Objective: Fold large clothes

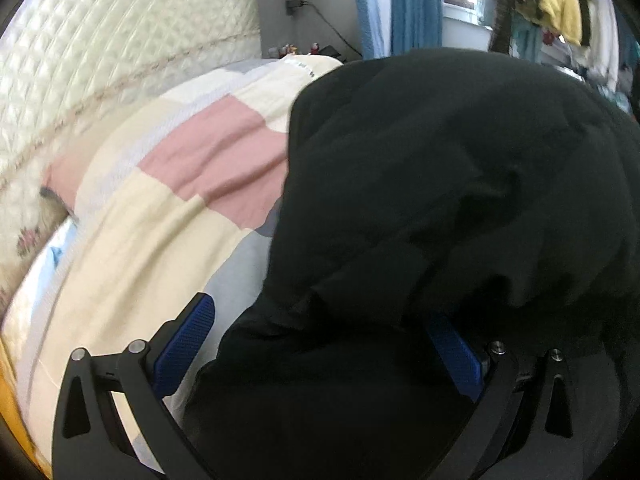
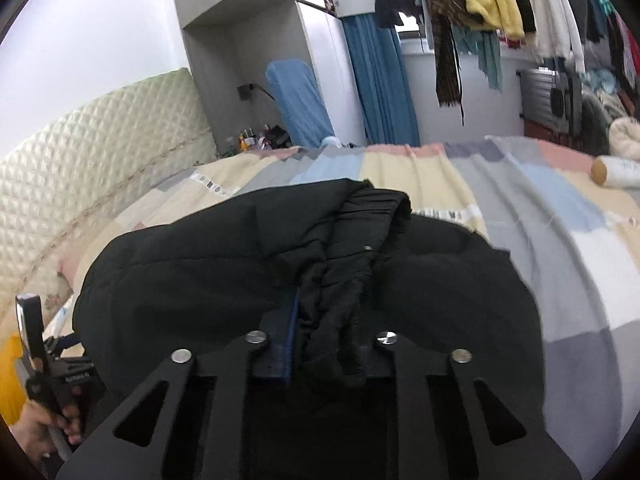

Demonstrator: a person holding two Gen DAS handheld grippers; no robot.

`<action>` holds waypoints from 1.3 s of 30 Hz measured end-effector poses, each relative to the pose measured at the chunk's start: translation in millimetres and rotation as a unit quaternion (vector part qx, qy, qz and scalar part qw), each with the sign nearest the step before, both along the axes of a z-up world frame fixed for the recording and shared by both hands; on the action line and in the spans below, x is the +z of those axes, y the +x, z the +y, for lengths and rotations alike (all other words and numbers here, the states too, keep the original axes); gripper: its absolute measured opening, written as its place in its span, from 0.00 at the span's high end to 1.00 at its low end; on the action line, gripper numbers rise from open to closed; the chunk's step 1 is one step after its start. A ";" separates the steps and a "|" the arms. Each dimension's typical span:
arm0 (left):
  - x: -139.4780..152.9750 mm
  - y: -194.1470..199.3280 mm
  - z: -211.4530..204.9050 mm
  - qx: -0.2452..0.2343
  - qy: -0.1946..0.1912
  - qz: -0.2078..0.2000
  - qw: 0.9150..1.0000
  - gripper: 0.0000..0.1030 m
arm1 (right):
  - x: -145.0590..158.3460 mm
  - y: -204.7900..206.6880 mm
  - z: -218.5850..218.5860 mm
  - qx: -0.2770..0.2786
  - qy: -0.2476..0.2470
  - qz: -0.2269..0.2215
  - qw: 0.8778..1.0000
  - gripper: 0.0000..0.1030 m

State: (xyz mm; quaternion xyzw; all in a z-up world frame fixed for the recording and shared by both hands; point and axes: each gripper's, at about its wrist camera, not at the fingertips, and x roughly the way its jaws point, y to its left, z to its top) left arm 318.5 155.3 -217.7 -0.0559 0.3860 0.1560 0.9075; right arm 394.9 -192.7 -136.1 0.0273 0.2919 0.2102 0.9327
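**Grip set on the black jacket, ready to carry a fold**

Bedspread (image 2: 520, 208) in pastel patches covers the whole bed and is the working surface; the quilted headboard (image 2: 100, 152) runs along its far side at about ten o'clock in the right wrist view. Spread over the near middle of the bedspread lies the black jacket (image 2: 200, 272), padded and bulky, filling the lower half of that view from nine o'clock round to three o'clock.

To do this step well, I judge the held edge should travel low and level across the garment, with both ends moving together so the padded bulk does not twist. The fold line wants to land straight, and the thick fabric should be laid down before either grip lets go, since puffy layers tend to spring back.

The right gripper (image 2: 326, 320) is clenched on a bunched ribbed part of the jacket, likely a cuff or hem; the gather rises from between its fingers toward twelve o'clock.

The left gripper (image 1: 320, 340) stands spread wide. Jacket fabric drapes down between its blue pads (image 1: 184, 344) from one o'clock, covering the right-hand pad in part, while the left pad is bare and clear of the cloth, so nothing is pinched there yet.

At eight o'clock in the right wrist view a hand (image 2: 44, 424) holds the other tool's handle.
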 end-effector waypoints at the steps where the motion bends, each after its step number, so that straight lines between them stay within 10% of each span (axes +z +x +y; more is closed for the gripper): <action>1: 0.4 -0.9 3.2 0.004 -0.010 -0.003 1.000 0.00 | 3.8 -2.5 -0.6 -0.002 -0.004 -0.009 1.000 0.87; 12: 11.0 -16.7 12.1 0.024 -0.035 -0.041 0.998 0.00 | 20.9 -10.4 -22.6 -0.043 -0.027 -0.039 0.998 0.90; 25: 15.3 -10.8 27.3 0.025 -0.123 -0.080 0.989 0.00 | -35.6 14.4 -9.3 -0.062 -0.109 0.015 0.992 0.86; 39: 4.9 14.6 32.1 0.014 -0.123 -0.060 0.990 0.00 | -72.6 29.0 2.2 -0.054 -0.106 0.029 0.992 0.84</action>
